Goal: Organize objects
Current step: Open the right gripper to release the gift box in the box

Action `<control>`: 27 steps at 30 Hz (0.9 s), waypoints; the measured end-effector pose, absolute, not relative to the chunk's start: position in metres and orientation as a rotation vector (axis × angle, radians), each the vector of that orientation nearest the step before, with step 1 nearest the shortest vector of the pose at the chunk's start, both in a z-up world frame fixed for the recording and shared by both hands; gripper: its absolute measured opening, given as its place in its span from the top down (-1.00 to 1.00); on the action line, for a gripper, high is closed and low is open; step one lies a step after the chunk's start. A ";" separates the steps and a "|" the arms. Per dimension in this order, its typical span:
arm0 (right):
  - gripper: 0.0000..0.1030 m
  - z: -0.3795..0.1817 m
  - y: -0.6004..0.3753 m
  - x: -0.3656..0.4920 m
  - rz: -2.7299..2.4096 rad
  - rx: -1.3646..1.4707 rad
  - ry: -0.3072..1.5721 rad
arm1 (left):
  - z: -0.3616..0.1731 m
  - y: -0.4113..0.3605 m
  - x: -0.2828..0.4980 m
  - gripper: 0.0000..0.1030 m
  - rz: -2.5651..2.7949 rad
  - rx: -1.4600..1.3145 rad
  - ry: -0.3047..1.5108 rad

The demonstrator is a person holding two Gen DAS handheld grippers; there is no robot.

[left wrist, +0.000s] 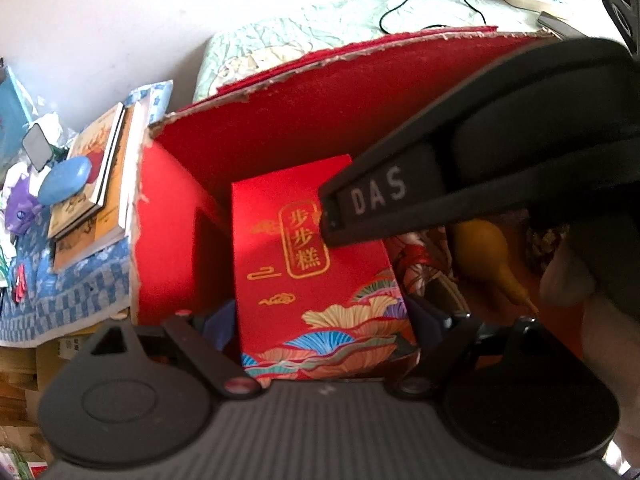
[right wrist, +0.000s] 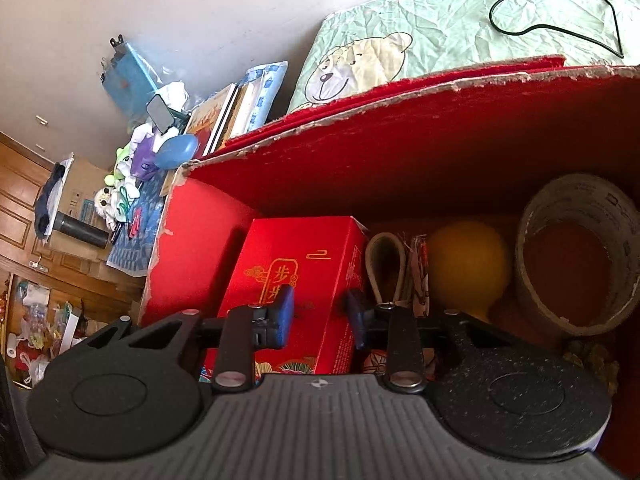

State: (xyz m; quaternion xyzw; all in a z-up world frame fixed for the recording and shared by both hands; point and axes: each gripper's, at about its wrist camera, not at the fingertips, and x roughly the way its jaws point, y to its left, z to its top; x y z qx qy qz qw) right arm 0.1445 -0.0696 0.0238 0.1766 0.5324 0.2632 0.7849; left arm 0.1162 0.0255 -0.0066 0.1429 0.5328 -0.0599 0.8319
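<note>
A small red gift box point(left wrist: 316, 264) with gold characters stands inside a big red carton point(left wrist: 280, 120). My left gripper point(left wrist: 320, 320) is shut on it, with a blue pad against each side. In the right wrist view the same gift box point(right wrist: 296, 280) stands at the left end of the carton point(right wrist: 400, 152). My right gripper point(right wrist: 319, 312) is open just above the box's top, with nothing between its blue fingertips point(right wrist: 282, 312). Its black body point(left wrist: 400, 196) crosses the left wrist view from the upper right.
Beside the gift box in the carton lie a yellow gourd point(right wrist: 468, 268), a roll of tape point(right wrist: 576, 256) and patterned fabric point(left wrist: 416, 268). Left of the carton are stacked books point(left wrist: 100, 184) and a blue oval case point(left wrist: 64, 180). A bear-print quilt point(right wrist: 360, 64) lies behind. A hand point(left wrist: 600, 340) is at the right.
</note>
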 end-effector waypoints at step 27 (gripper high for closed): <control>0.23 0.058 -0.102 0.096 0.341 0.350 1.014 | 0.013 0.026 0.095 -0.64 -0.106 0.254 1.096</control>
